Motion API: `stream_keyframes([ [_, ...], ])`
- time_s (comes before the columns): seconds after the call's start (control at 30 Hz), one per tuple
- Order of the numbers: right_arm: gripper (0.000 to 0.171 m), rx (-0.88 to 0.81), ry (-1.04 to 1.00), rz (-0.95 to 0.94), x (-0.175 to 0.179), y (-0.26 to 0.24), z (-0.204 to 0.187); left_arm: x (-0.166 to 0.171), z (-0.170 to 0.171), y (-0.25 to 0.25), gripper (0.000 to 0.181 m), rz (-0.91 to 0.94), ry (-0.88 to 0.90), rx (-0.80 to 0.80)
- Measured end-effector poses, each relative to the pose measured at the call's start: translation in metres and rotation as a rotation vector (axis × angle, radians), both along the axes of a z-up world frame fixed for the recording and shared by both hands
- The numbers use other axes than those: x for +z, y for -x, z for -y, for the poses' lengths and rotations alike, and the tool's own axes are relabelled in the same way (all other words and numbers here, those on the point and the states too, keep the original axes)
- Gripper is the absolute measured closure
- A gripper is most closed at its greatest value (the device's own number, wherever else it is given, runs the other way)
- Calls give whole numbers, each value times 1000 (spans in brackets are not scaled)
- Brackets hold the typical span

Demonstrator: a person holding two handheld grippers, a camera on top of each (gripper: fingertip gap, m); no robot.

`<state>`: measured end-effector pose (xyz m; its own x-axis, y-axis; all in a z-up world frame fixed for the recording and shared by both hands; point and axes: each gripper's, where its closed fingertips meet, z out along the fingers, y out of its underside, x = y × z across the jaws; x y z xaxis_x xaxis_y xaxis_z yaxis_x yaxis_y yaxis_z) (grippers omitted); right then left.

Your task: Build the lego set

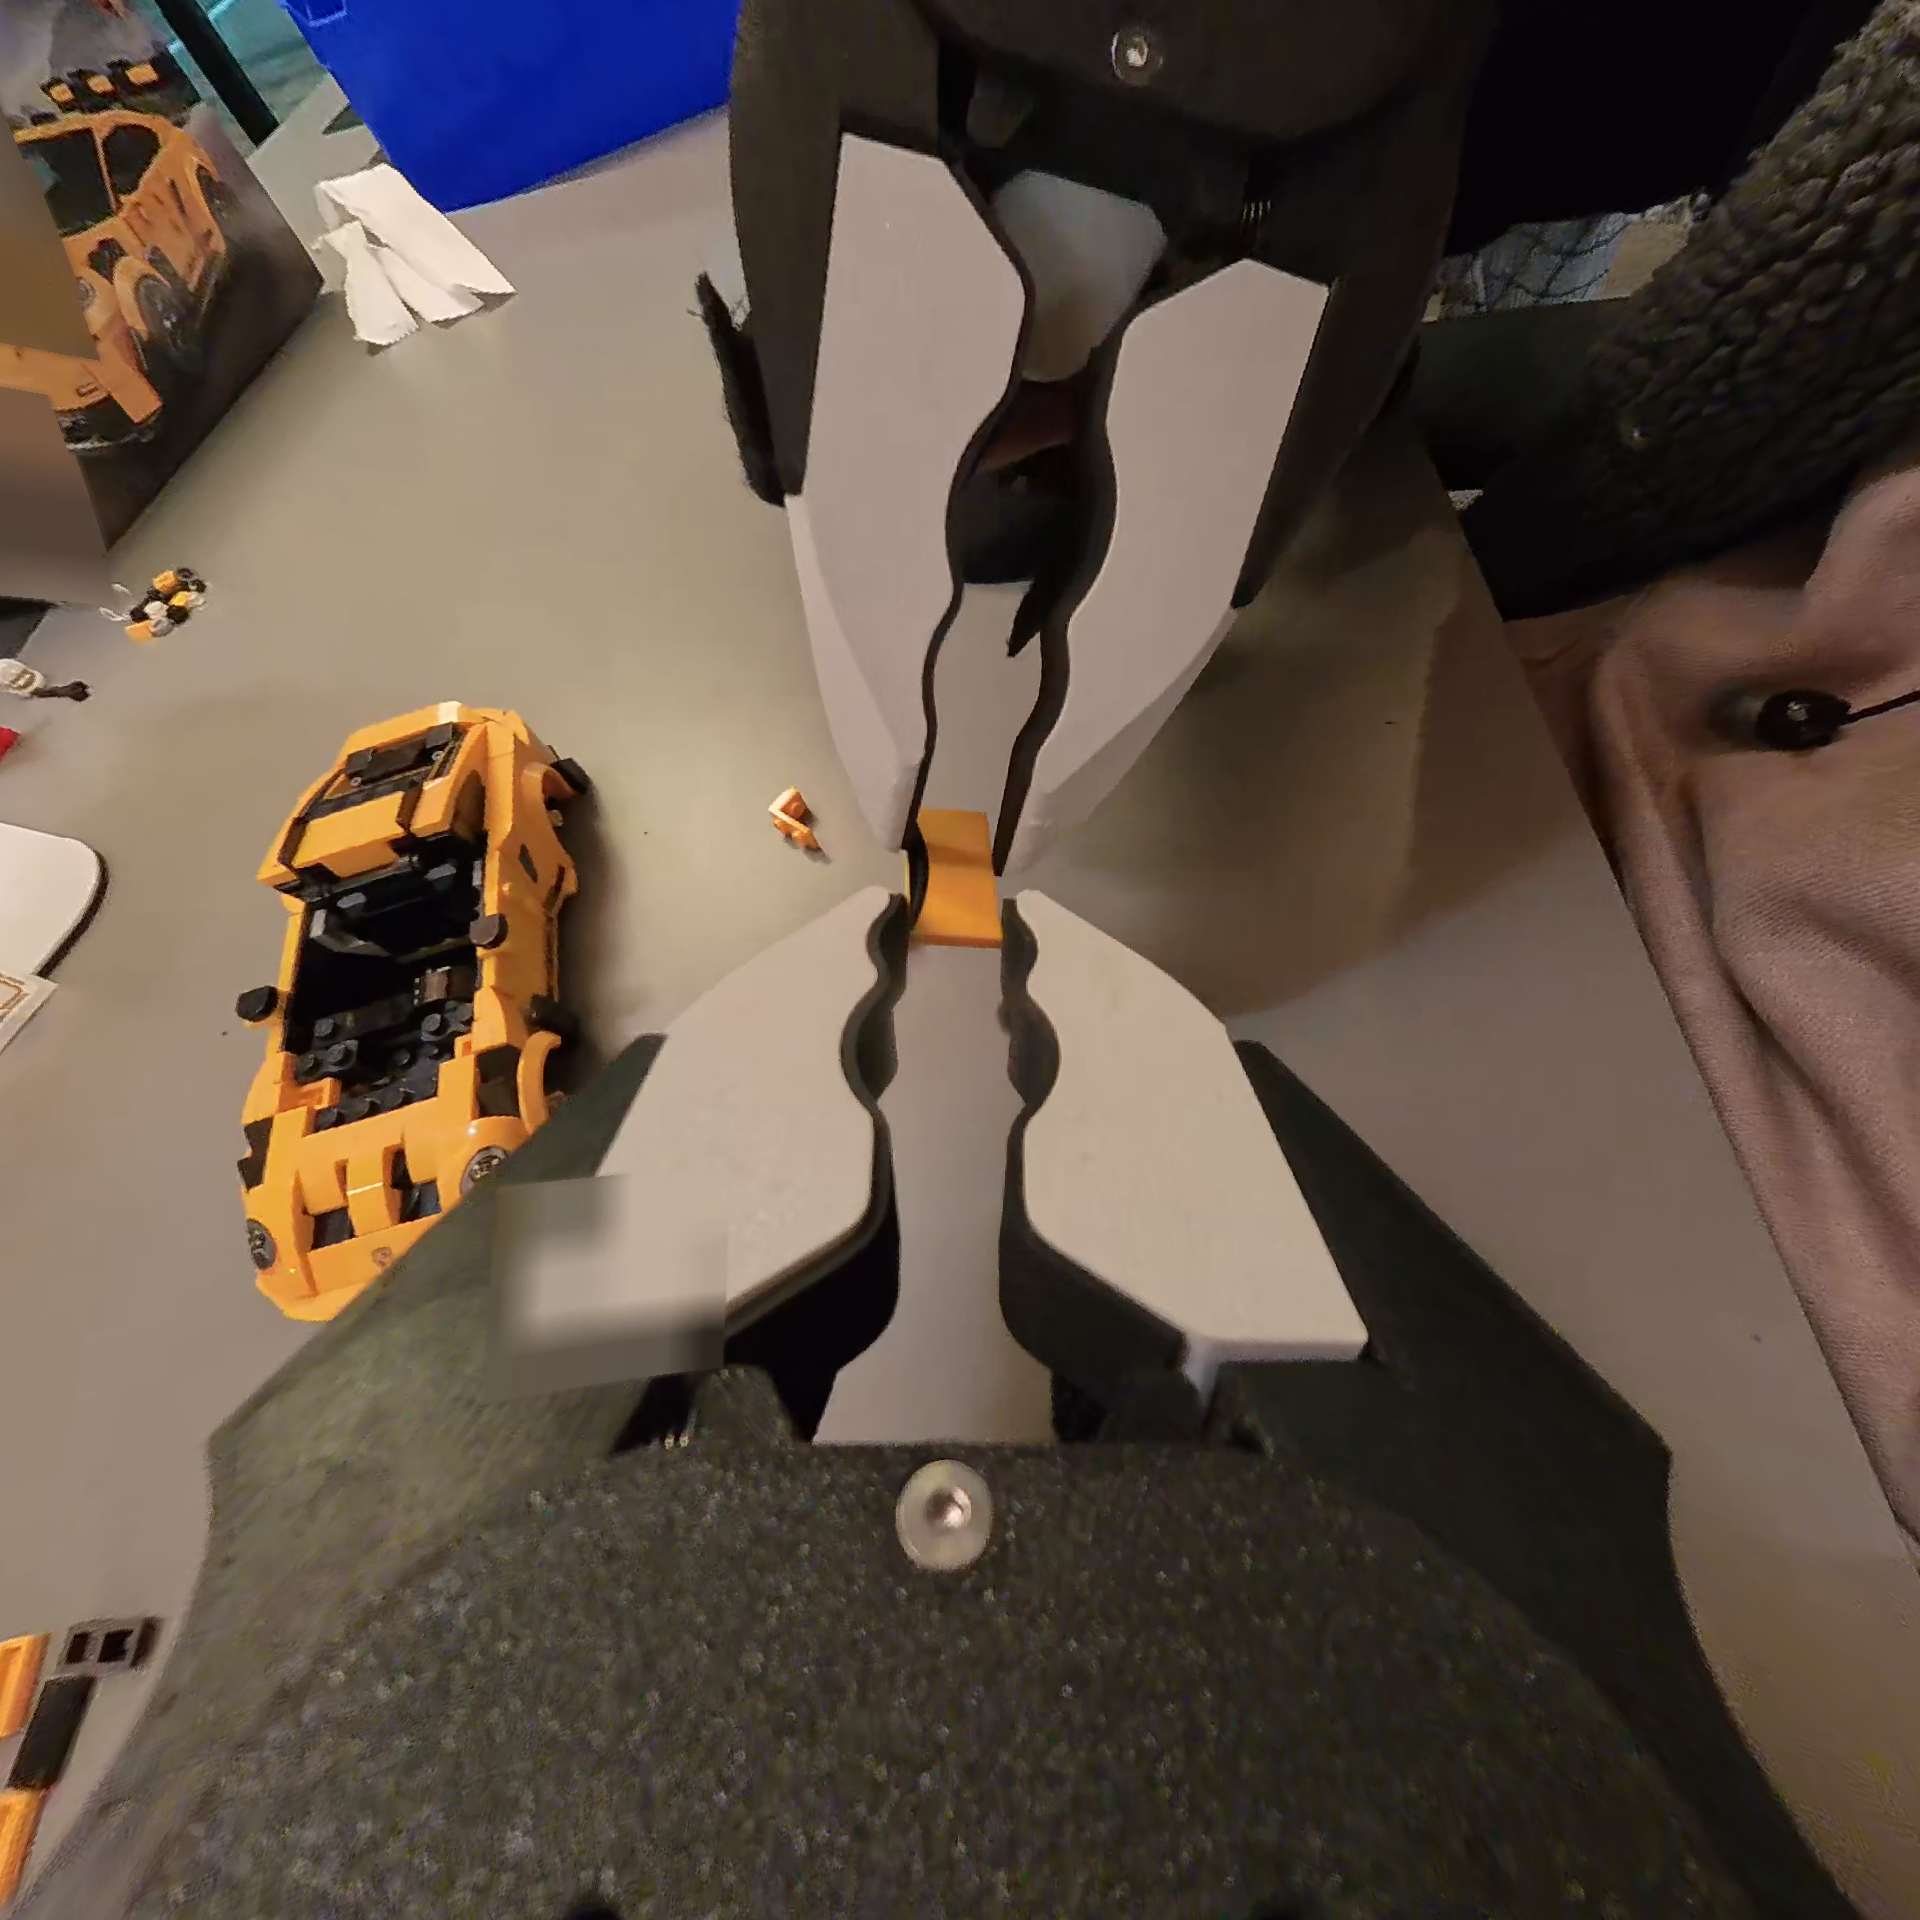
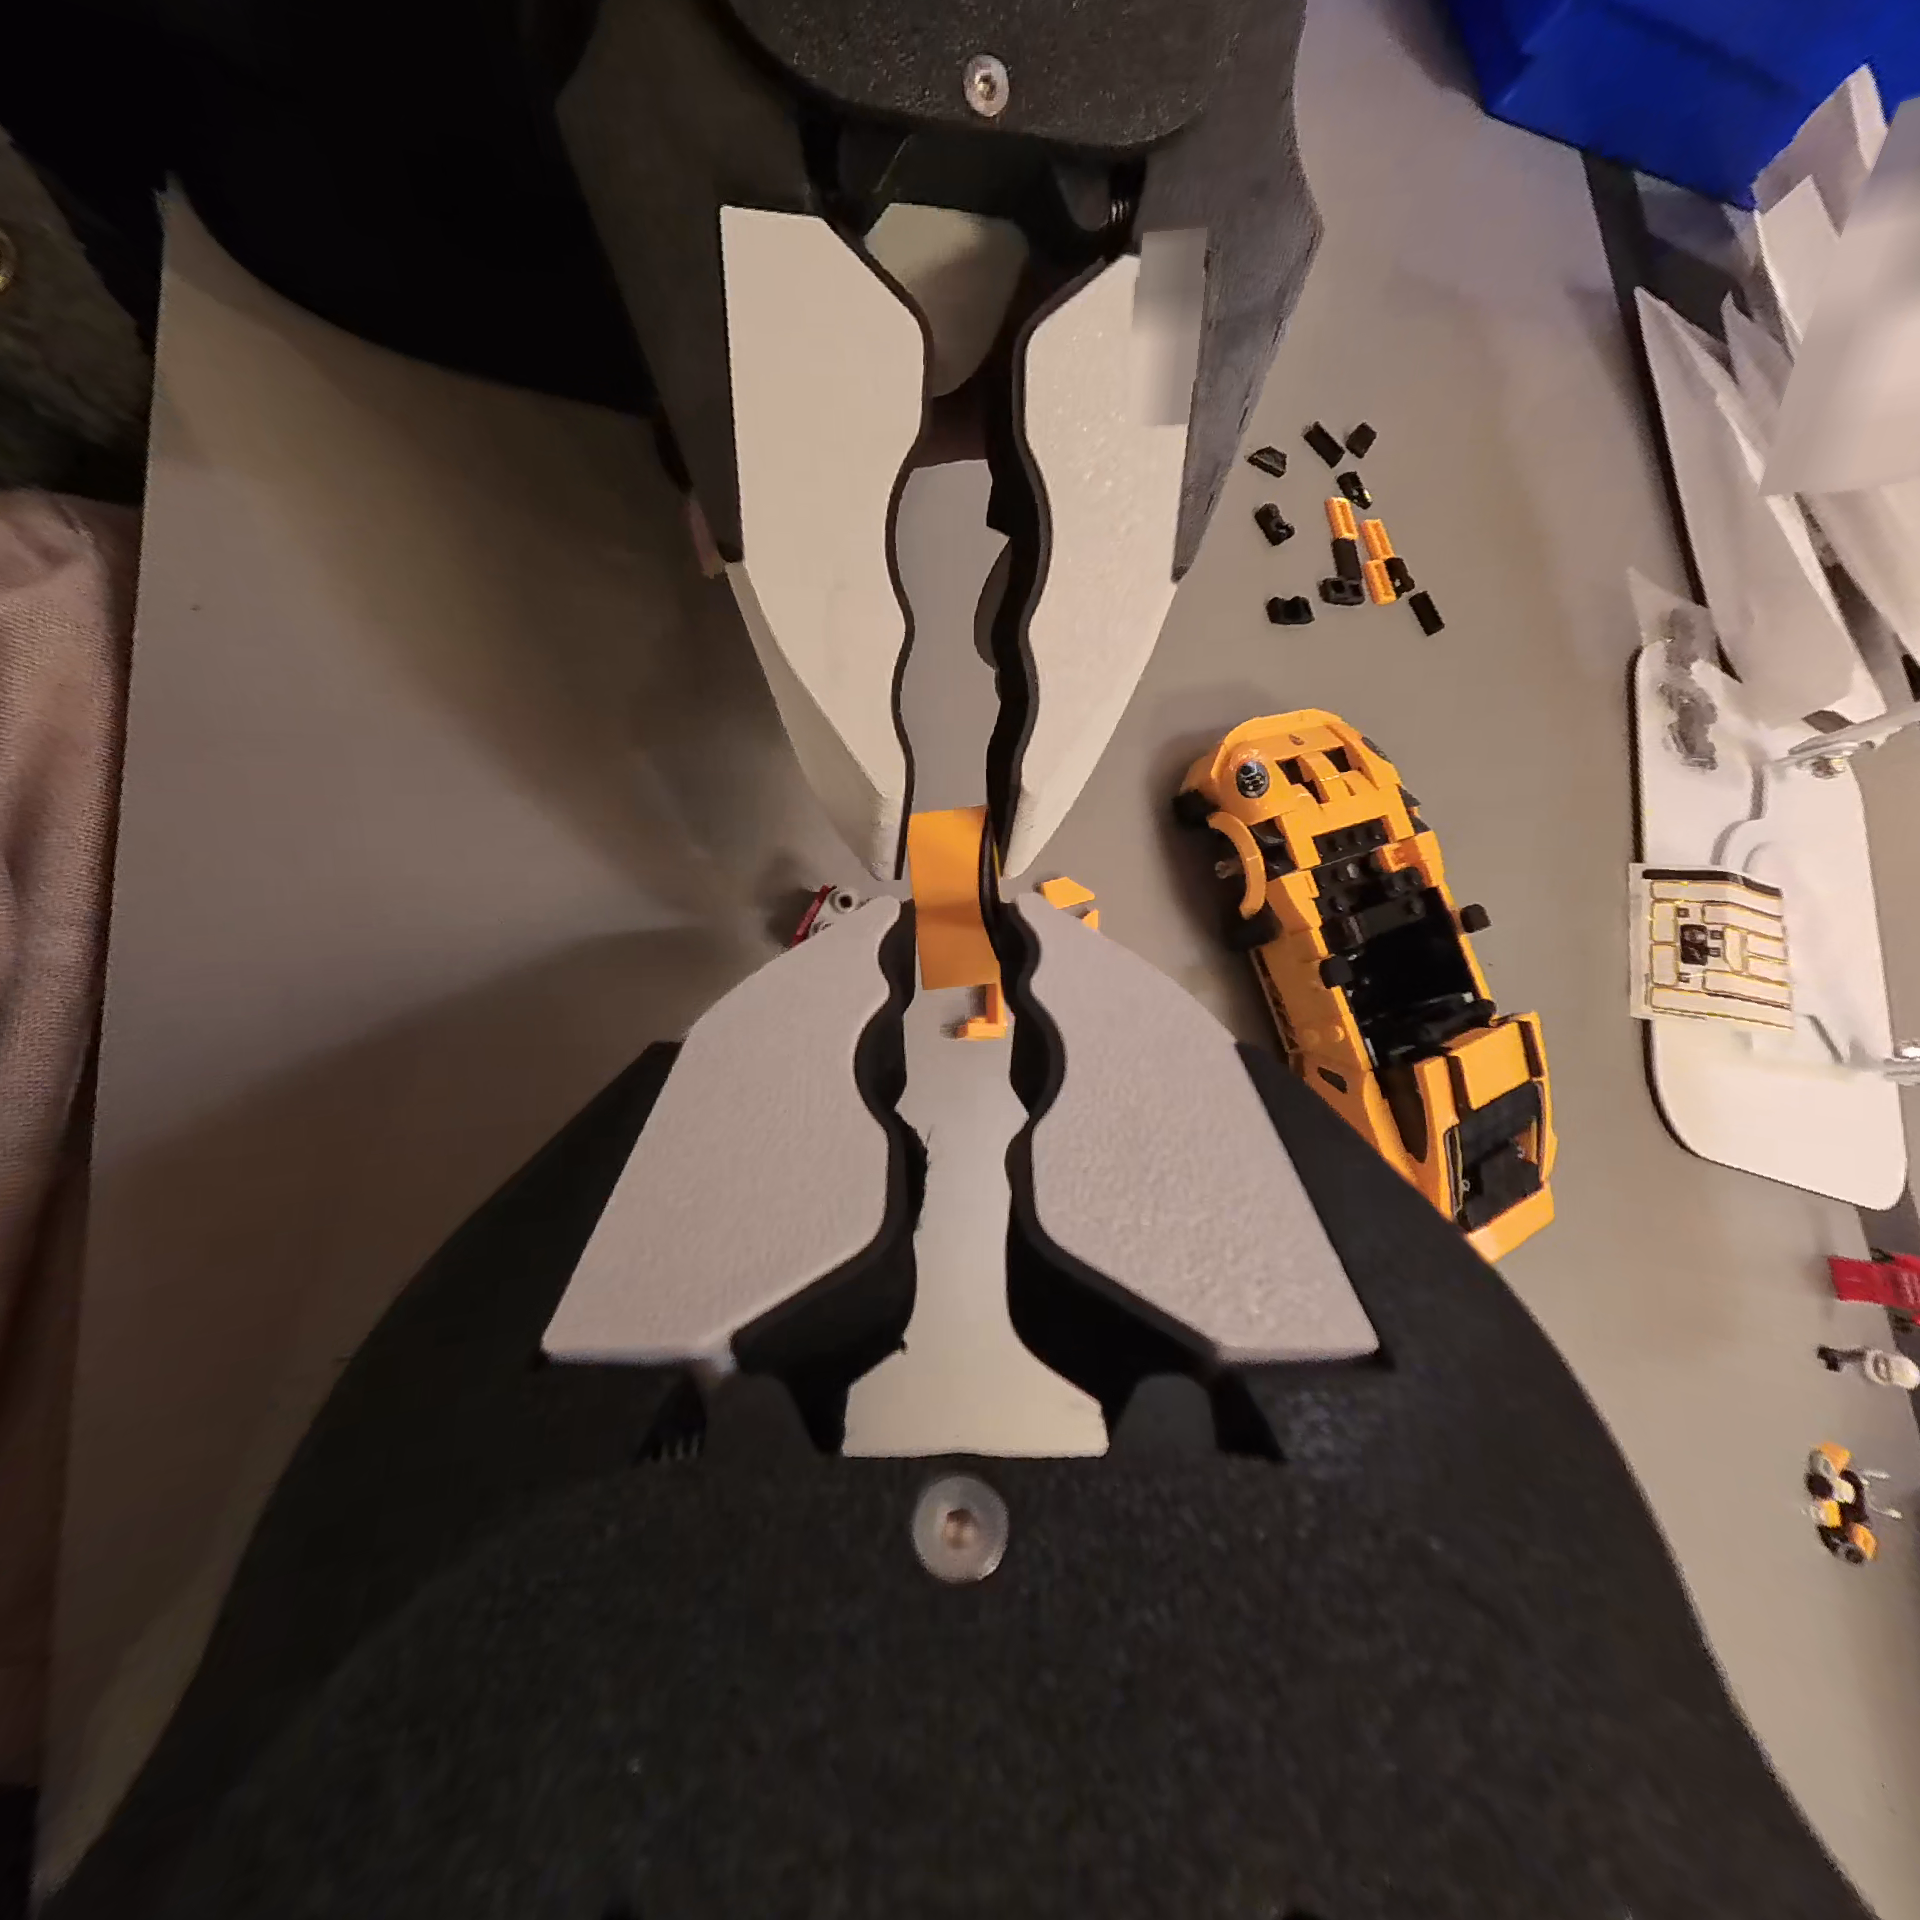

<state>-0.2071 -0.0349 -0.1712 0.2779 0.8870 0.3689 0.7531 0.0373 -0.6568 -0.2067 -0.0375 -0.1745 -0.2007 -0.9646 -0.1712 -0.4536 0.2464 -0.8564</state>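
Two grippers tip to tip, left gripper (image 1: 951,914) and right gripper (image 2: 951,914) both clenched on one orange piece (image 1: 956,883), one unfinished orange car (image 1: 416,997), one small orange bit (image 1: 798,819) beside, perhaps a dozen loose pieces (image 2: 1340,530) on one grey table (image 1: 582,623)

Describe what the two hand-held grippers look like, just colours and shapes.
Both match: the left hand-held gripper and right hand-held gripper have a rough, speckled black body with a silver screw, and two broad, light grey fingers that taper to tips, with wavy black-lined inner edges.

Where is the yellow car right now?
The yellow car lies on the grey table, left of the two claws in the left wrist view and right of them in the right wrist view.
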Motion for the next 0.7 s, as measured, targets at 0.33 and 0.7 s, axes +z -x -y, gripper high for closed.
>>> stream_keyframes([
  [0.33, 149, -131, 10, -217, 28, -4, -17, 29, -15, 1, 165, 144, -77, 97],
  [0.7, 147, -303, 378, -948, 63, 8, -17, 80, -32, 10, 165, 396, -311, 258],
])
